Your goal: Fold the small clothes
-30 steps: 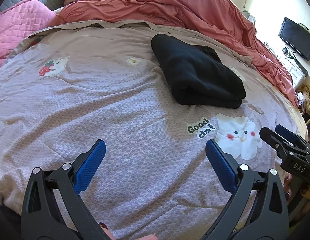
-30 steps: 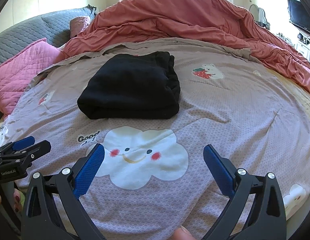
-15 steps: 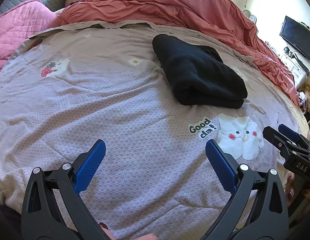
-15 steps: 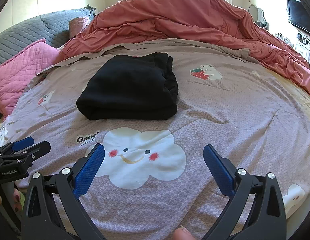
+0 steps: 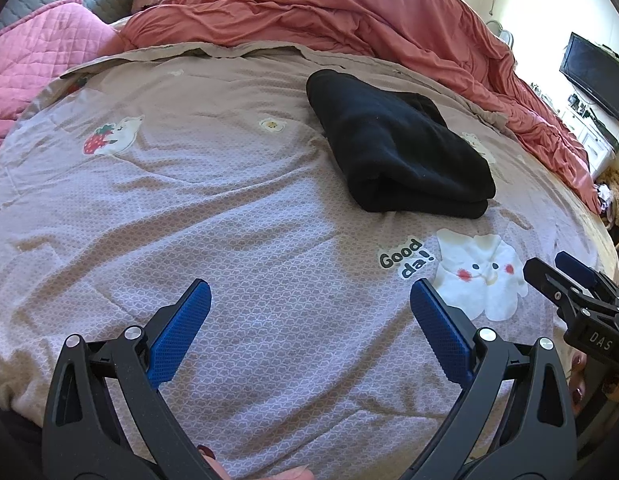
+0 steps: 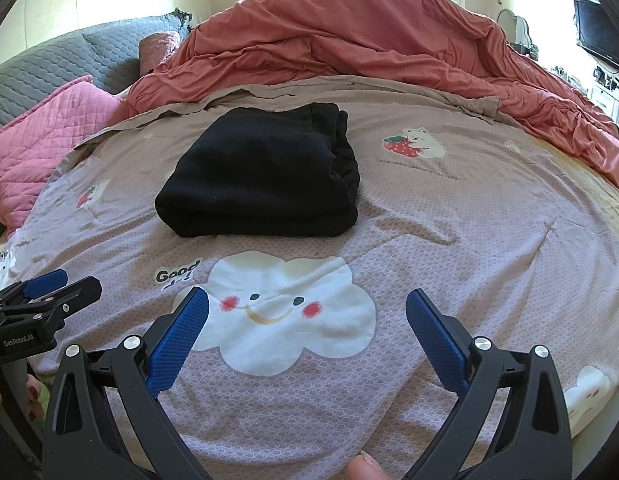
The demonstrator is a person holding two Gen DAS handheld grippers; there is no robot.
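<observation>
Folded black garment (image 6: 261,176) is seen lying flat on the bed's mauve patterned sheet (image 6: 489,240), as a compact bundle with the thick folded edge turned toward both cameras. The garment lies just beyond the white smiling-cloud print (image 6: 289,312) and the "Good day" lettering (image 5: 405,258); the rumpled coral duvet (image 6: 349,40) is heaped behind the garment, and the pink quilted pillow (image 6: 37,136) is seen to the garment's left.

Left gripper (image 5: 309,320) is held over bare sheet on the near side of the garment, well apart from it; its blue-padded fingers are spread wide with nothing between them. Right gripper (image 6: 307,326) is held likewise, fingers spread wide and empty, framing the cloud print, with the garment straight ahead but untouched. Each gripper is caught at the edge of the other's view.
</observation>
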